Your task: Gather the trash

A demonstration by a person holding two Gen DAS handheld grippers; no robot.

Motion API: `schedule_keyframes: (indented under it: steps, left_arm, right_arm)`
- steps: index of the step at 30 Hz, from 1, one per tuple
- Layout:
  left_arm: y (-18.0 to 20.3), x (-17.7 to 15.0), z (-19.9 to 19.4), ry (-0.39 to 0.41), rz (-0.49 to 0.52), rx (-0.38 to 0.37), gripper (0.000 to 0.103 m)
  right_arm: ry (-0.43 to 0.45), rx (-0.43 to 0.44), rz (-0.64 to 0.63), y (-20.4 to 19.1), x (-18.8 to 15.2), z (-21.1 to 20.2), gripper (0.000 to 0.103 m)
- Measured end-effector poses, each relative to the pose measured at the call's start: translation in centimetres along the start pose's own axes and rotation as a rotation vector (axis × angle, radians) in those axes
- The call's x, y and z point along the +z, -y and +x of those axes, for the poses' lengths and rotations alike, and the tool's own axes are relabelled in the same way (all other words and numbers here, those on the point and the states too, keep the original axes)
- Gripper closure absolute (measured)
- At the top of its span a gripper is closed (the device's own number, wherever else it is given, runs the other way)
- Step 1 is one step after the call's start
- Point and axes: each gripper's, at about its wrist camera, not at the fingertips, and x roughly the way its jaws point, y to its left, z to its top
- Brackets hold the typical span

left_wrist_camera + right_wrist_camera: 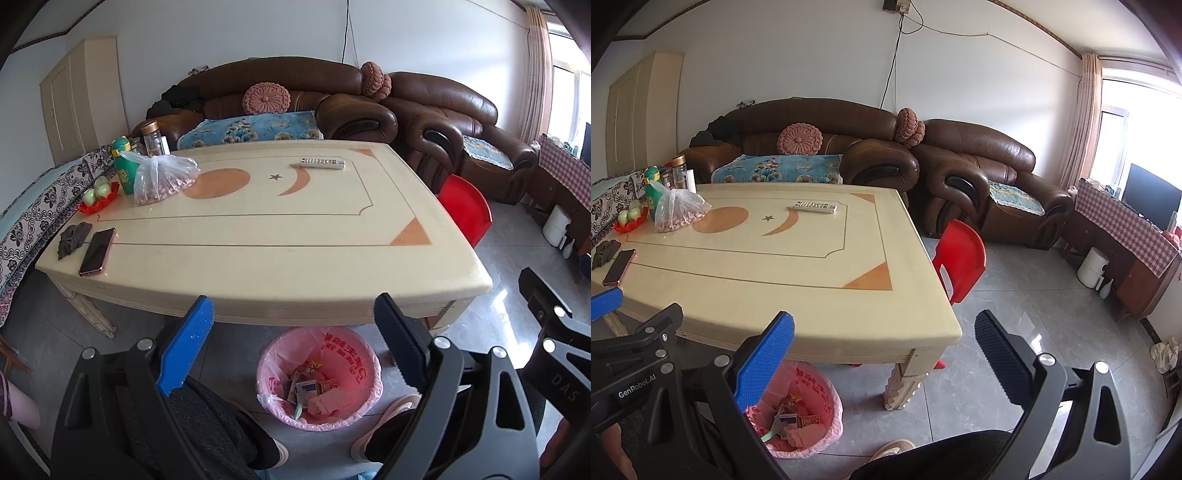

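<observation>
While I hover above the pink-lined bin point(320, 376), my left gripper point(295, 339) spread wide and empty, right gripper point(886, 354) likewise agape, wrappers point(310, 387) inside, table point(258, 258) beyond.

- The counter point(258, 236) is bare across the centre and lower right of the left wrist view.
- Obstacles crowd its left edge: phone point(97, 251), plastic bag point(162, 179), green bottle point(123, 166).
- A remote point(322, 162) lies near the far edge.
- The lined bin point(319, 376) stands open-topped on the floor, lower centre, partly under the counter's near edge.
- A red chair point(960, 254) blocks the right side.
</observation>
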Motion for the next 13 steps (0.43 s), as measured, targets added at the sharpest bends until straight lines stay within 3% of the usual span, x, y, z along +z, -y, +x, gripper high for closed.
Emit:
schedule_keyframes:
  steps: [13]
  left_arm:
    - [-0.13,0.15,0.08,-0.015,-0.006,-0.007,0.016]
  right_arm:
    - [-0.002,0.007,-0.005,-0.61,0.00,0.20,0.007]
